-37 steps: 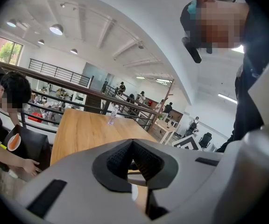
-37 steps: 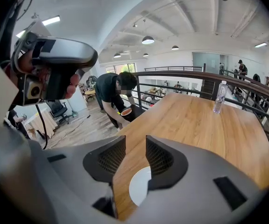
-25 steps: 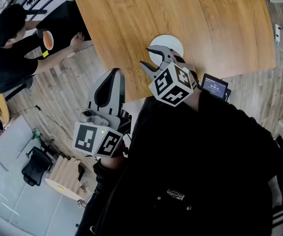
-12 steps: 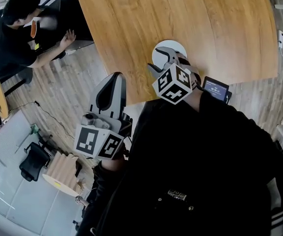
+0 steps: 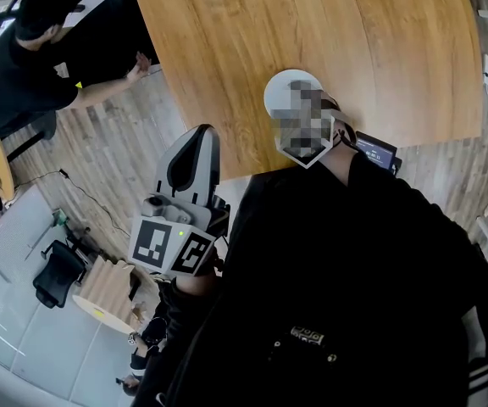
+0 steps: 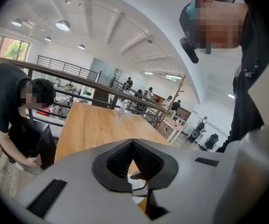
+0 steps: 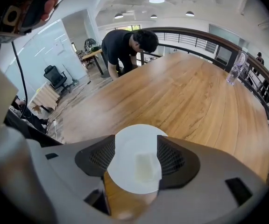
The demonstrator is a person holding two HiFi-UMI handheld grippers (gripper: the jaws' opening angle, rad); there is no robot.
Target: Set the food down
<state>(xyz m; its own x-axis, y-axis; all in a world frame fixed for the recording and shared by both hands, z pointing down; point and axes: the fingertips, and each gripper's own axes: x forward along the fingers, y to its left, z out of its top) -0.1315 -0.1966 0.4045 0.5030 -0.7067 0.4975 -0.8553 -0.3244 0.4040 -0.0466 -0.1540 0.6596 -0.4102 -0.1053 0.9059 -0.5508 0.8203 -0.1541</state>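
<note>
Since the earlier frames the right claw (image 7: 135,156) had dropped lower over the plate (image 7: 125,141) and tipped more steeply down. Its jaws had just been opening and now stood wide apart, released, with no pad on anything. The food (image 7: 146,167), a pale flat rectangular piece, lay on the white plate directly under the gap between the two jaws, clear of both black ribbed pads. It sat toward the near side of the plate, flat, not tilted.

The plate rested on the wooden bench (image 7: 186,94) by the near edge, toward the near left corner. In the head view the right claw was mostly behind a mosaic patch, with only the far half of the plate showing past it.

The left claw (image 6: 133,143) was clenched, pads meeting tip to tip, nothing between them. It hung off the bench past the near left corner, well apart from the plate, pointing toward the bench, and was about where it had been a second ago.

A person in a black top (image 5: 24,66) had shifted along the left edge of the bench since the earlier frames and leaned there with one hand (image 5: 140,64) at that edge. A clear bottle (image 7: 236,68) stood upright at the far right edge of the bench, well apart from the plate. A black office chair (image 5: 55,274) stood on the floor, well off the bench
</note>
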